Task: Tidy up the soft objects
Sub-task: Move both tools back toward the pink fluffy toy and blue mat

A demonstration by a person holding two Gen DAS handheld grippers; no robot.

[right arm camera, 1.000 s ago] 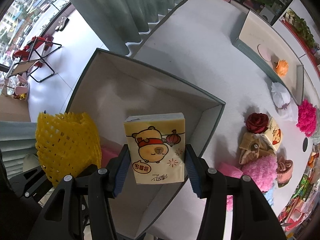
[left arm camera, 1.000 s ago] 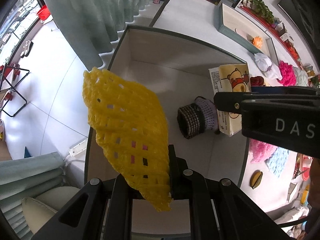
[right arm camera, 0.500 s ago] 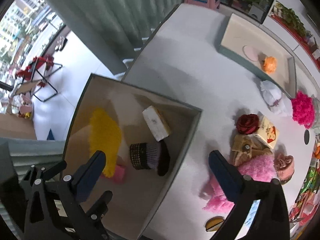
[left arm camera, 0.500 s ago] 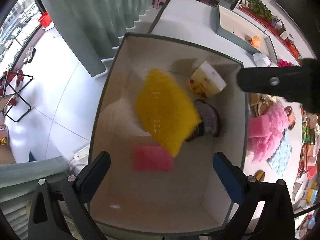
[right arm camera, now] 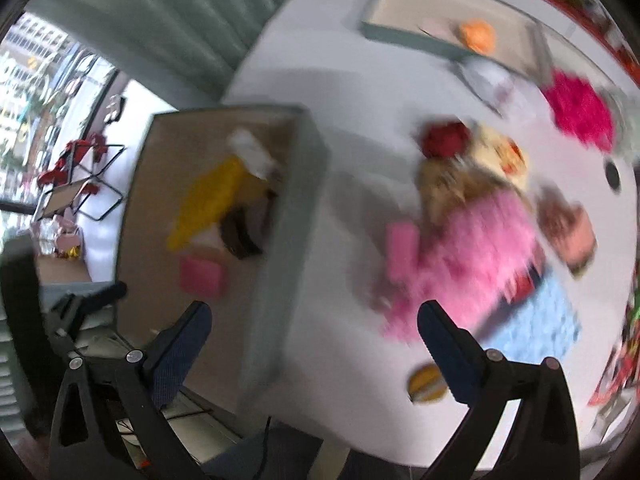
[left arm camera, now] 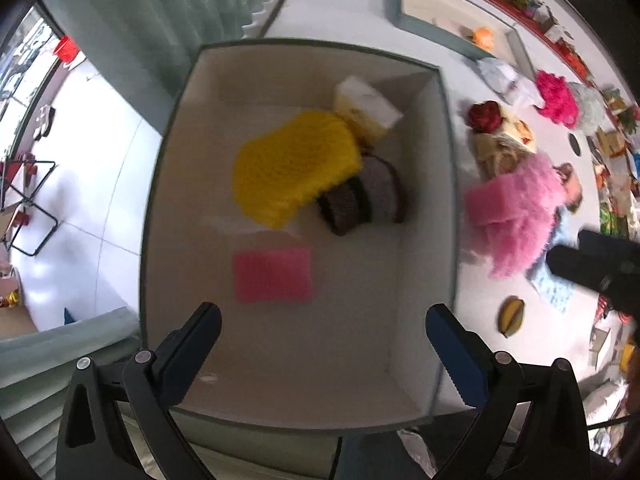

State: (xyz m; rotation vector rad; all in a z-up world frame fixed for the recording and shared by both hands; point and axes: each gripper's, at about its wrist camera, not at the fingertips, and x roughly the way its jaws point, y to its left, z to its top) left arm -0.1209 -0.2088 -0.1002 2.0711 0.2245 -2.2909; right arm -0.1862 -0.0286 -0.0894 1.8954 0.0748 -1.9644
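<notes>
Yellow mesh (left arm camera: 294, 168) is lying in the box (left arm camera: 446, 184), overlapping the knit pouch (left arm camera: 362, 194) and touching the tissue pack (left arm camera: 368, 110); a pink sponge (left arm camera: 272, 276) is sitting apart, nearer me. My left claw (left arm camera: 322, 340) is hanging over the box, jaws spread wide, holding nothing. My right claw (right arm camera: 312, 334) is gaping too, empty, straddling the box wall beside the pink fluff (right arm camera: 476, 248) on the table (right arm camera: 348, 80).

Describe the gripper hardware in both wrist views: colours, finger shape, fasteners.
Both match: the left gripper and right gripper have black angular frames with triangular cutouts and silver round screw heads at the pivots. Fingers taper to dark blue textured pads. No cables, markings or sleeves are visible.
</notes>
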